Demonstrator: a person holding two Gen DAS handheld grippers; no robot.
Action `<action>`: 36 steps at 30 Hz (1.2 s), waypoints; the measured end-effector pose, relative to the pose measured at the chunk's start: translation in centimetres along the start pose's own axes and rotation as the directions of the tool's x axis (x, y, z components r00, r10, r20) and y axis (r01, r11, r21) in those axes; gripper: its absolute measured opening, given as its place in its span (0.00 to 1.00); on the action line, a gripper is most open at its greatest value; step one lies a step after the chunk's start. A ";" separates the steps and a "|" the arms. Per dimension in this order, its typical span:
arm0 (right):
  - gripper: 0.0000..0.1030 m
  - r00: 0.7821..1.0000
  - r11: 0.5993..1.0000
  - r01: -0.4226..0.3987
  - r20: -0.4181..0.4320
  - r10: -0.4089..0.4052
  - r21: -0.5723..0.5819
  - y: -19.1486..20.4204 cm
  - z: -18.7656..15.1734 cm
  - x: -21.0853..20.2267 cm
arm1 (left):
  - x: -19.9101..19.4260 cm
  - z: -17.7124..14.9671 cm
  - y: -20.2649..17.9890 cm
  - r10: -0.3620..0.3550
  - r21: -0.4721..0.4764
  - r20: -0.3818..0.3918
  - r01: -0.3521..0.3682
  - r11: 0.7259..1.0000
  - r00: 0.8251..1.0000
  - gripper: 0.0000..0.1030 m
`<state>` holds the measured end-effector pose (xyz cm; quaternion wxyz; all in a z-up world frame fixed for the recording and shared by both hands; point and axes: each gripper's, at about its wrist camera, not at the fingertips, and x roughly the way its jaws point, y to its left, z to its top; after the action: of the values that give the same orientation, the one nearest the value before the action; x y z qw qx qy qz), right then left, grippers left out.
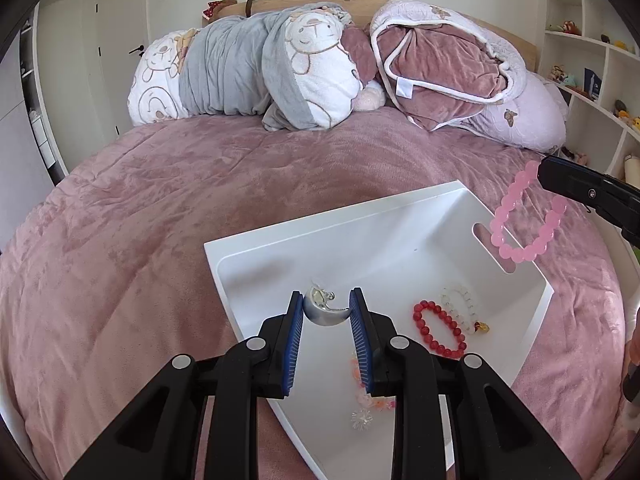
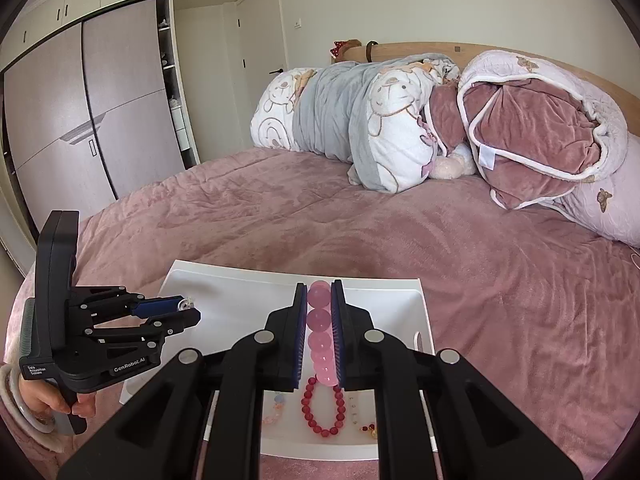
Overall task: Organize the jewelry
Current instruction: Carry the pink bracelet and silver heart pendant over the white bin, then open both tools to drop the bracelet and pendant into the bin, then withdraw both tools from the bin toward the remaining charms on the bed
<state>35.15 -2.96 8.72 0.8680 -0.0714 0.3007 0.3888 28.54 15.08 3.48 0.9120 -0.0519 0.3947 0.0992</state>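
The left gripper (image 1: 326,307) clamped a silver bangle (image 1: 324,310) above the white tray (image 1: 280,256) on the pink bedspread (image 1: 140,208). Near the tray's right edge lay a red bead bracelet (image 1: 438,334) beside a clear bead bracelet (image 1: 460,304). Over the tray's far right corner, a pink bead bracelet (image 1: 520,232) dangled from the right gripper (image 1: 544,176).

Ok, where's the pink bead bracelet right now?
The pink bead bracelet is clamped in the right gripper, hanging in the air over the right end of the white tray, above the red bracelet lying inside.
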 end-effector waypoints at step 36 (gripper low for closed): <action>0.81 0.992 0.993 0.107 0.078 -0.104 -0.041 2.0 -2.2 -5.0 | -7.4 -2.1 -4.1 -0.023 0.088 0.134 0.012 0.996 0.991 0.83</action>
<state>30.10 -5.54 10.04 0.8962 -0.0920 0.2547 0.3513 22.96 9.68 7.50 0.9387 -0.0087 0.3358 0.0772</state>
